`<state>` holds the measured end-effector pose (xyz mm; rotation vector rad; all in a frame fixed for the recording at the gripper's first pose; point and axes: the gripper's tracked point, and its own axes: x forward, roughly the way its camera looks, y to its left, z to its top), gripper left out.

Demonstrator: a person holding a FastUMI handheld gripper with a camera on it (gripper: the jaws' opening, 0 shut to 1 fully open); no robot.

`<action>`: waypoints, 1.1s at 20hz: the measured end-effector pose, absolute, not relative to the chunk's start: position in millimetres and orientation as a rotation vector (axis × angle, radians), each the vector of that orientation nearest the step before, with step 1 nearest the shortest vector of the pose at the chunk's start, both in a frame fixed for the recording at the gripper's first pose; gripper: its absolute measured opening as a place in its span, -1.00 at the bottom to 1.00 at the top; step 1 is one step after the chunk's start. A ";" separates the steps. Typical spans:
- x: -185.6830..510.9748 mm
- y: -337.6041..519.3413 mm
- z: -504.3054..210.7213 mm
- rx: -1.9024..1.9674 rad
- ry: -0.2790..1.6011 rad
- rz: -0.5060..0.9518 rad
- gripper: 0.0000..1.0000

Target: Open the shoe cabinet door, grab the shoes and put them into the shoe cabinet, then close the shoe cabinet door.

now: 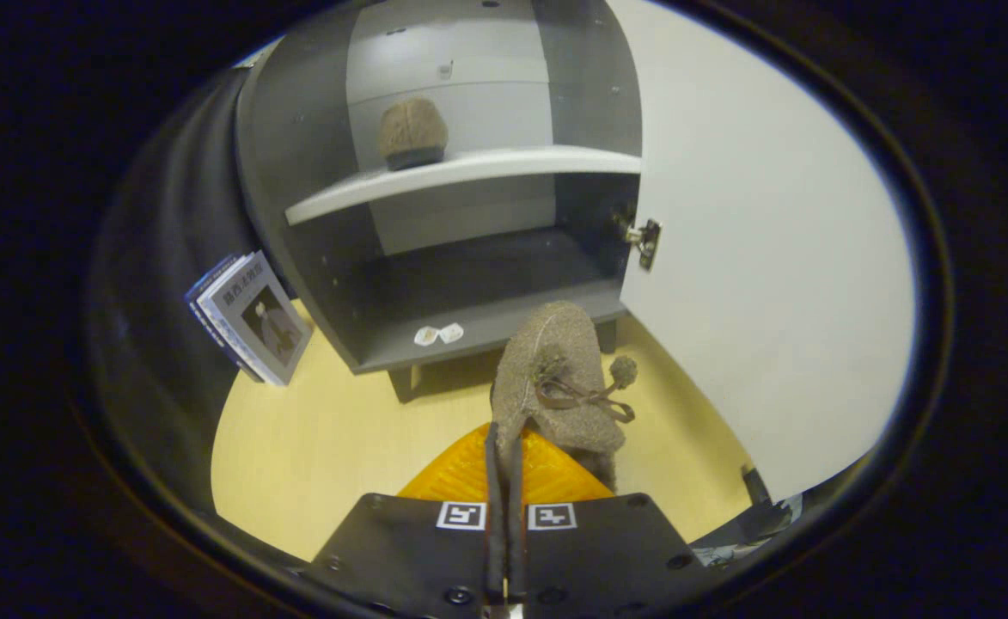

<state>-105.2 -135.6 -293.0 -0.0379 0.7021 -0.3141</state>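
Between the closed-up fingers (504, 456) sits a shoe (555, 378), pinched at its edge, long axis pointing toward the open cabinet (297, 172). Second shoe (413, 131) rests on its shelf (461, 172); door (753, 258) swung wide.

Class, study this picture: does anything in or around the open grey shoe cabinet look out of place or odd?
Two small pale scraps lie loose on the grey shoe cabinet's bottom board. Otherwise nothing: one brown fuzzy slipper sits on the white shelf, its mate pinched in the gripper.
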 end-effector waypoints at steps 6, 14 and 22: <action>-74.9 -145.5 -212.3 -0.092 0.563 -0.341 -0.92; -9.6 -147.0 -136.5 -0.153 0.447 -0.305 -0.92; 74.2 -159.7 -106.8 -0.263 0.439 -0.244 -0.93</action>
